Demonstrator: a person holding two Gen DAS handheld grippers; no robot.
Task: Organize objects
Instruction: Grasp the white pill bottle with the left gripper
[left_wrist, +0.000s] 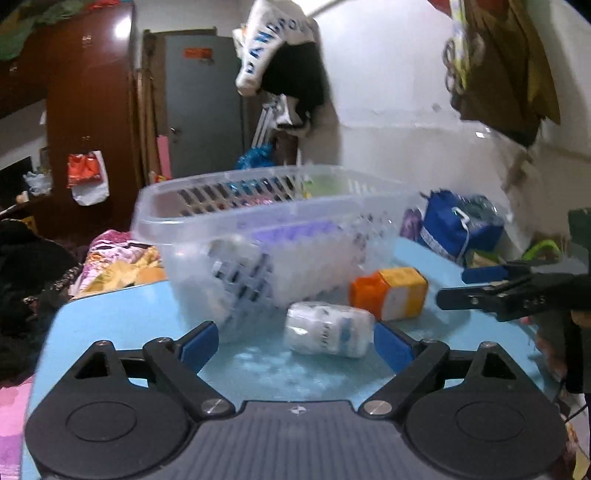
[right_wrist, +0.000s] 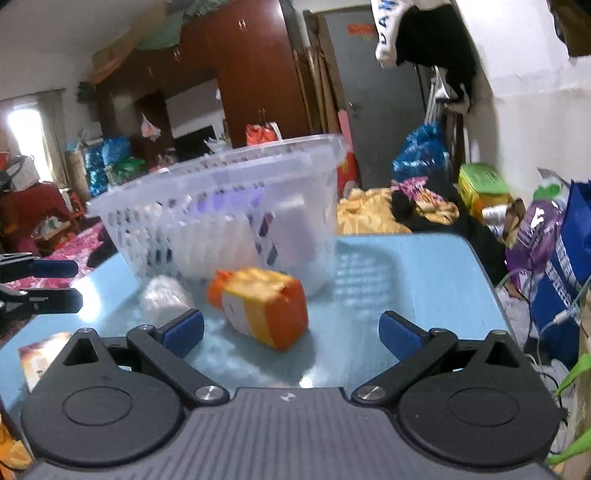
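A clear plastic basket (left_wrist: 258, 206) stands on the light blue table (left_wrist: 110, 317) and holds several white bottles and a purple-topped item. A white bottle (left_wrist: 328, 334) lies on its side in front of it, just ahead of my open left gripper (left_wrist: 295, 343). An orange and yellow box (left_wrist: 391, 291) lies to its right. In the right wrist view the basket (right_wrist: 221, 192) is ahead, the orange box (right_wrist: 262, 312) lies between the spread fingers of my open right gripper (right_wrist: 291, 332), and the white bottle (right_wrist: 164, 297) is left of it. Both grippers are empty.
A blue bag (left_wrist: 458, 229) and clutter sit at the table's right edge. A small card (right_wrist: 37, 354) lies at the table's near left corner. Bedding (left_wrist: 118, 258) lies beyond the far edge. A wardrobe (left_wrist: 88, 110) and a grey door (left_wrist: 203, 103) stand behind.
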